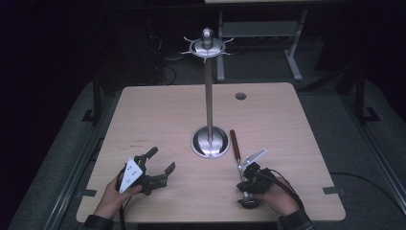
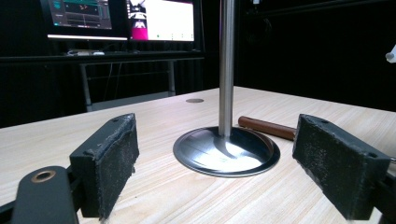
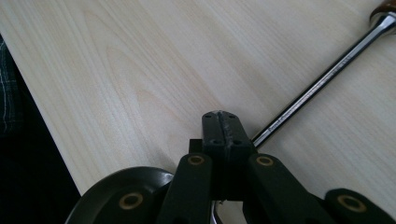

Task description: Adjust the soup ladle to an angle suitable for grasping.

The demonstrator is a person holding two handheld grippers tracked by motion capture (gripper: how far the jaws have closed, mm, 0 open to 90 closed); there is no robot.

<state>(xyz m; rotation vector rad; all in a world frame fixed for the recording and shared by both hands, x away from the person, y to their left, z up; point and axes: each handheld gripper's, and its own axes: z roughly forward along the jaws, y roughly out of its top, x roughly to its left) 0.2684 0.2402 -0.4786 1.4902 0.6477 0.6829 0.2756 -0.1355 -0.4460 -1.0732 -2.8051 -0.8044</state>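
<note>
We can't make out the utensil's working end: in the high view the right gripper and the hand behind it cover the near part, with just a dark round shape poking out by the table's front edge, too blurred to name. The right gripper view cuts the wooden handle off at the top right corner and its own fingers hide where the metal shaft ends. The utensil lies flat on the table, long axis running roughly 12 to 6 in the high view, brown handle toward 12, steel end toward the person. It sits just beside the stand's round base, at its 3 o'clock; touching or not, we can't tell. The right fingers are clenched tight together, and the shaft emerges right at their tips heading to 1 o'clock in that view; whether the shaft is actually pinched we can't tell. The left gripper is at 7 o'clock of the base, fingers released wide, nothing between them; in its view the base and pole sit ahead, handle peeking out behind the base at 3 o'clock.
</note>
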